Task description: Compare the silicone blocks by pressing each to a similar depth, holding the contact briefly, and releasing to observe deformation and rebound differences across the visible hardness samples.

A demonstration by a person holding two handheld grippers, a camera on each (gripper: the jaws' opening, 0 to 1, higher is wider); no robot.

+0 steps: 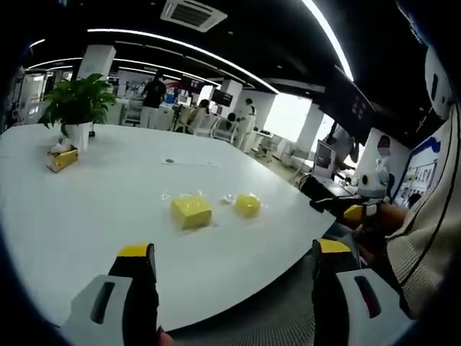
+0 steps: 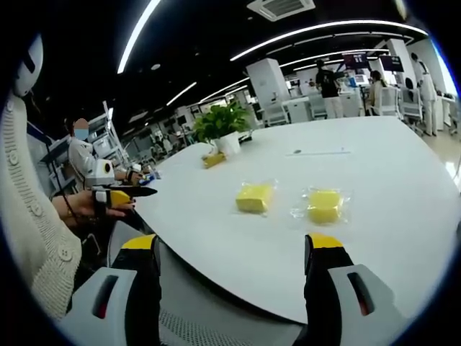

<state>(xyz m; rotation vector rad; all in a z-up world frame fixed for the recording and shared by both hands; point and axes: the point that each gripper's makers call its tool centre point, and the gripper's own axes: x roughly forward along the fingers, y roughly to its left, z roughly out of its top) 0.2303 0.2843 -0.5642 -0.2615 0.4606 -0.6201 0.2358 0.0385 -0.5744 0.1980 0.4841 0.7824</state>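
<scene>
Silicone blocks, two soft yellow squares [image 2: 254, 197] [image 2: 324, 205] in clear wrappers, lie near the white counter [image 2: 374, 158] edge, likely light and squashy, best pressed on top; both grippers [image 1: 234, 270] [image 2: 234, 263] hover released, short of them.

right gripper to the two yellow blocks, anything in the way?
Nothing visible. The right gripper is open, held off the table edge, with bare white tabletop between it and both silicone blocks, which lie apart in clear wrappers.
</scene>
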